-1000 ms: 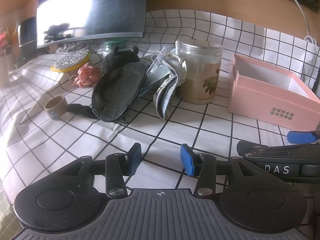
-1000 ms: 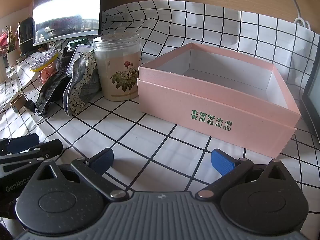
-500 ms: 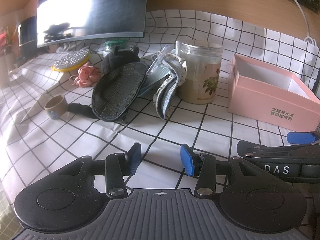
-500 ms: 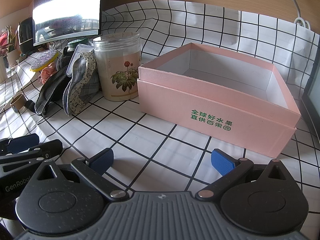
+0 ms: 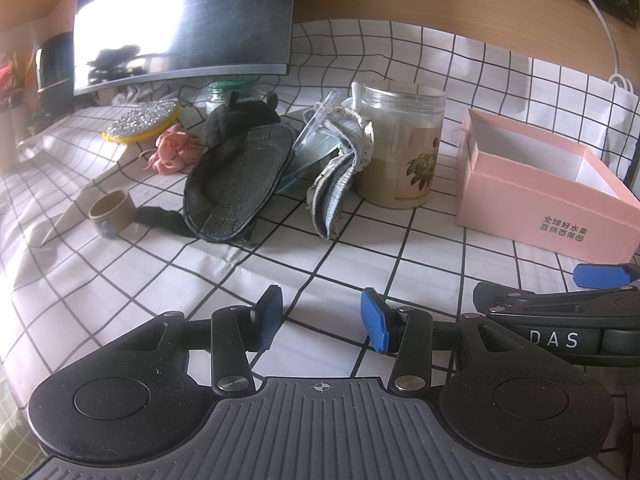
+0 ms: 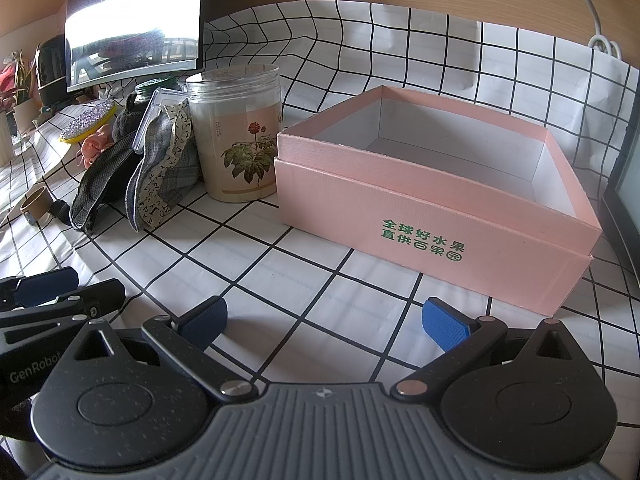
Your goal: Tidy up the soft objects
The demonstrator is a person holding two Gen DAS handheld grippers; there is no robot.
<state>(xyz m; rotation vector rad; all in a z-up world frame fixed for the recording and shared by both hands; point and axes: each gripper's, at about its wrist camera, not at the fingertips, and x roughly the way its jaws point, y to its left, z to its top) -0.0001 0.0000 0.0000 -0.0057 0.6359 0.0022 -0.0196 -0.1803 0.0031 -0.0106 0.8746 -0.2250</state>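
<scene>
A black mesh eye mask [image 5: 236,188] leans against a black plush toy [image 5: 240,116] on the checked tablecloth. Beside it a folded grey-blue patterned cloth [image 5: 340,176] droops against a clear jar [image 5: 400,144]. A pink scrunchie [image 5: 172,152] lies further left. The open pink box [image 6: 440,184] stands at the right, with nothing inside that I can see. My left gripper [image 5: 320,316] hovers open over bare cloth, well short of the soft things. My right gripper [image 6: 324,320] stands wide open in front of the box, holding nothing.
A dark monitor [image 5: 184,20] stands at the back. A roll of tape [image 5: 112,212] and a glittery yellow-rimmed pad [image 5: 140,120] lie at the left. A clear plastic case [image 5: 316,132] leans behind the cloth. A white cable [image 5: 600,20] hangs at the back right.
</scene>
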